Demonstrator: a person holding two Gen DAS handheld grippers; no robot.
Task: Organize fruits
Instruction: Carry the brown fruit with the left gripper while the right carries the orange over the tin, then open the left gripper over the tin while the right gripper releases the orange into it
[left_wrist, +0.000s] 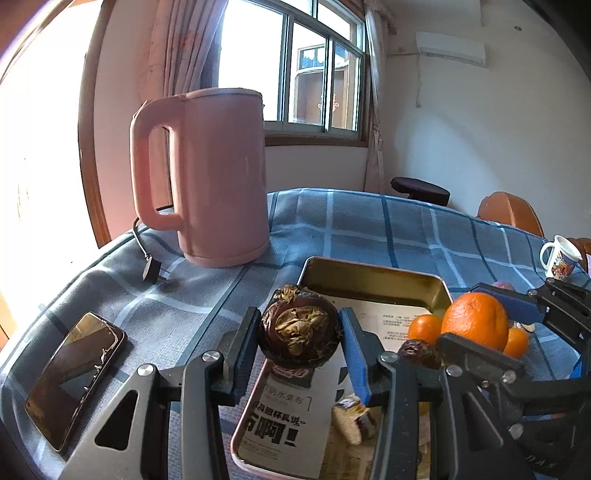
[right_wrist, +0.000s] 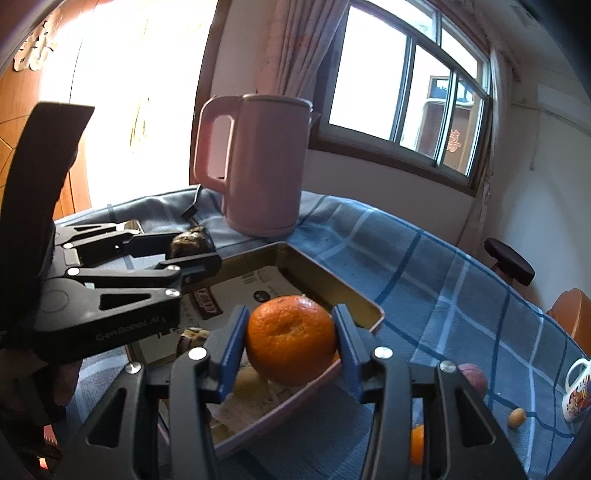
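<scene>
Nearest, left gripper clenched on a wrinkled dark fruit, held above the tray's near left edge. Just right, right gripper clamped around a big orange, hovering over the tray's right rim. Below, a metal tray lined with printed paper, already holding a small brown piece. To place well: lower each fruit into bare paper, apart from one another, keeping the two grippers from colliding; loosen only once resting. Further right, loose fruits on the checked cloth: a reddish one, a small yellow one. Farthest, pink kettle, clear of the work.
</scene>
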